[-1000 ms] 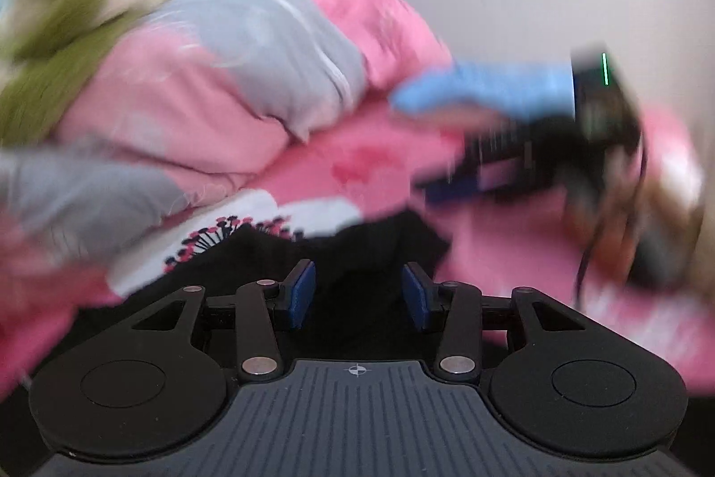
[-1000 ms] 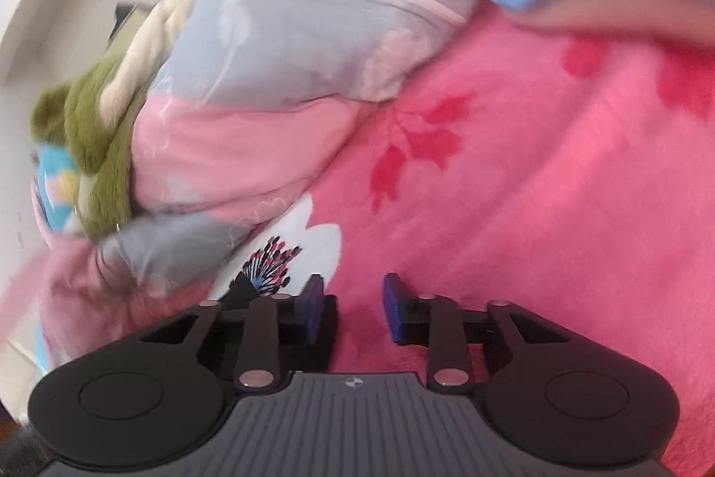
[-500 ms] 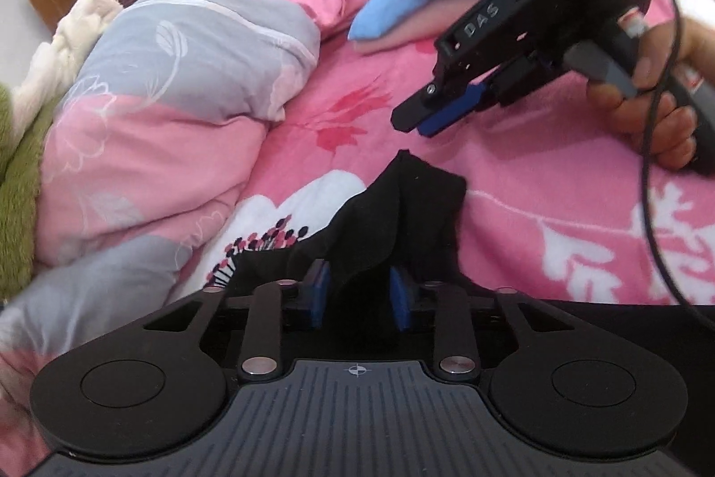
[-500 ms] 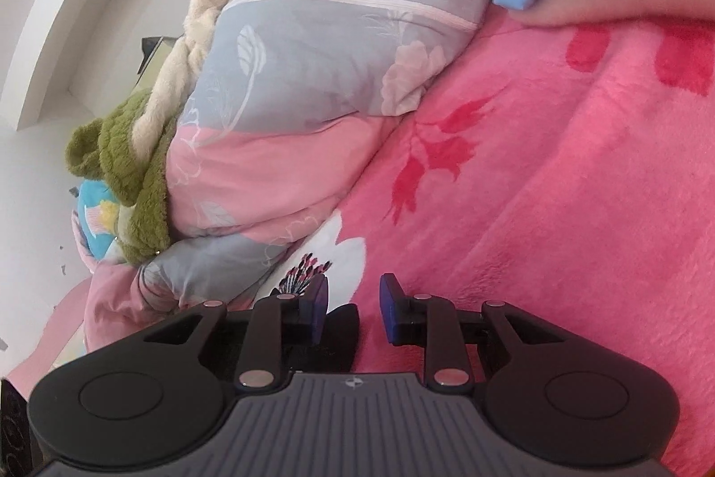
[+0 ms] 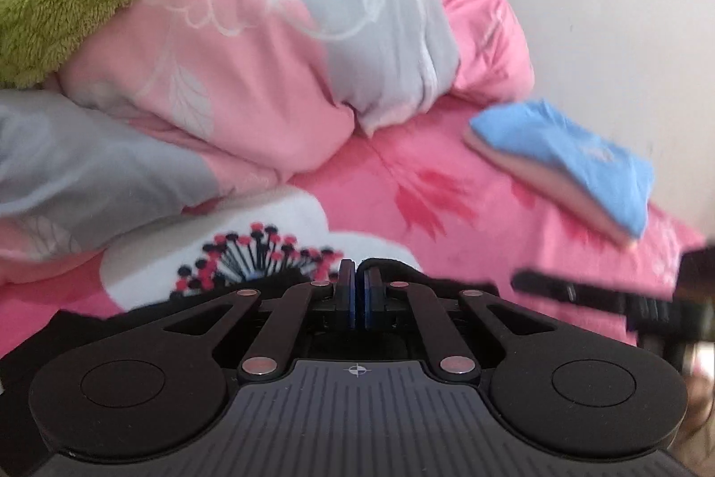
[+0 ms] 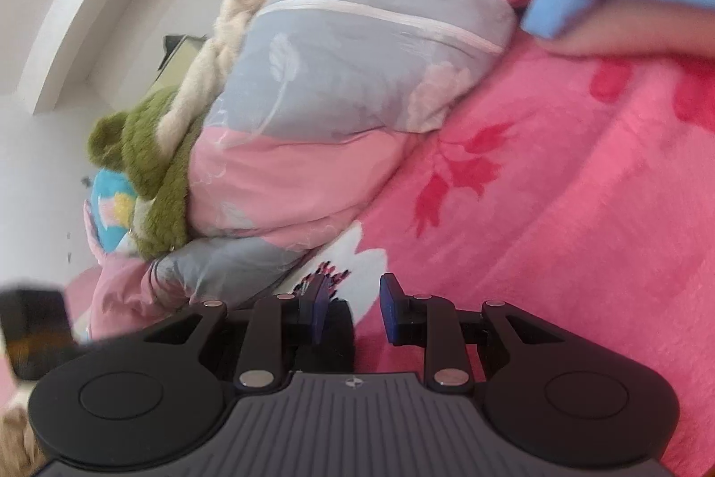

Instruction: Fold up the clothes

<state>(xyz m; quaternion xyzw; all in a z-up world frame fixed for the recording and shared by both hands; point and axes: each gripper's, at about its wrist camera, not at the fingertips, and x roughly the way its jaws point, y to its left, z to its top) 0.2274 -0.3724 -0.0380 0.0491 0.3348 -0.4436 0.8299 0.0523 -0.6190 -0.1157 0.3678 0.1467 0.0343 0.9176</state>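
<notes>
Black garment [image 5: 389, 269] sits low centre of the left view, pinched between the left gripper [image 5: 356, 298] pads, jaws together. Right gripper [image 6: 353, 309] narrowly parted, dark fabric by its left pad; grip unclear. Beyond: pink floral blanket [image 5: 491, 235], rolled pink-grey duvet [image 5: 250, 74], folded blue cloth [image 5: 567, 159] right.

The left gripper [image 5: 356, 289] has shut on the black garment [image 5: 384, 269], which stood loose between open jaws a moment ago. Its view has swung from the right gripper [image 5: 581, 293] toward the quilt [image 5: 250, 74].
</notes>
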